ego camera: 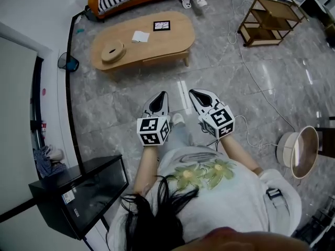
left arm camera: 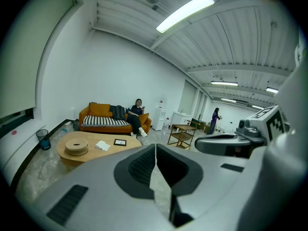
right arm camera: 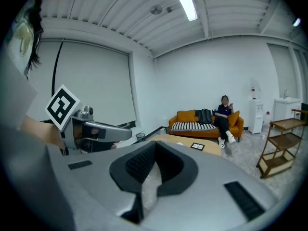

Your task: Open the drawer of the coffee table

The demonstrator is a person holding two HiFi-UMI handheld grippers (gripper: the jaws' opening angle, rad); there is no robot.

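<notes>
The drawer shows as a flat wooden front under the near long edge of the oval light-wood coffee table, and it looks pushed in. On the table, a round wooden disc sits near the left end, with a white paper sheet and a black-framed square card toward the far edge. Over the grey marble floor, well apart from the table, the left claw and right claw point toward it, each with jaws pressed together on nothing.
</notes>
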